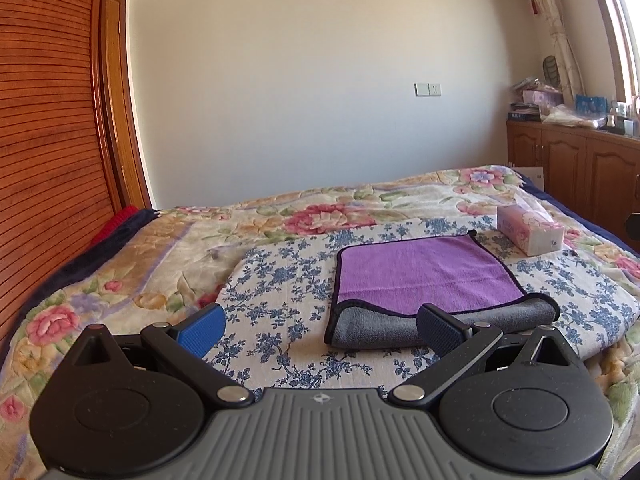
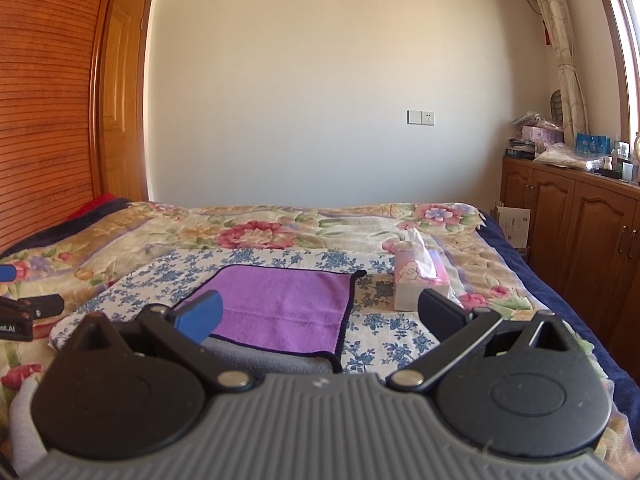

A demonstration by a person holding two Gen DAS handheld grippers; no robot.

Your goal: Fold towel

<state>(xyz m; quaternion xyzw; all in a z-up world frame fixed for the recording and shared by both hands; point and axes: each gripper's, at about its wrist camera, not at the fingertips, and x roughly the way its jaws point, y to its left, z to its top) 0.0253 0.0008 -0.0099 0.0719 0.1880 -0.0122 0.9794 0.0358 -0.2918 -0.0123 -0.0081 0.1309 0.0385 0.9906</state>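
Note:
A purple towel [image 1: 424,276] with a grey underside and dark trim lies on a blue-flowered cloth [image 1: 280,280] on the bed; its near edge is folded up, grey side showing [image 1: 372,326]. My left gripper [image 1: 320,326] is open and empty, just in front of that near edge. In the right wrist view the towel [image 2: 288,308] lies ahead, and my right gripper [image 2: 320,314] is open and empty above its near right corner. The left gripper's tip shows at that view's left edge [image 2: 24,312].
A pink tissue box [image 1: 530,230] stands on the bed right of the towel, also in the right wrist view [image 2: 416,280]. A floral blanket [image 1: 120,264] covers the bed. A slatted wooden headboard [image 1: 44,140] is left; wooden cabinets [image 2: 580,232] are right.

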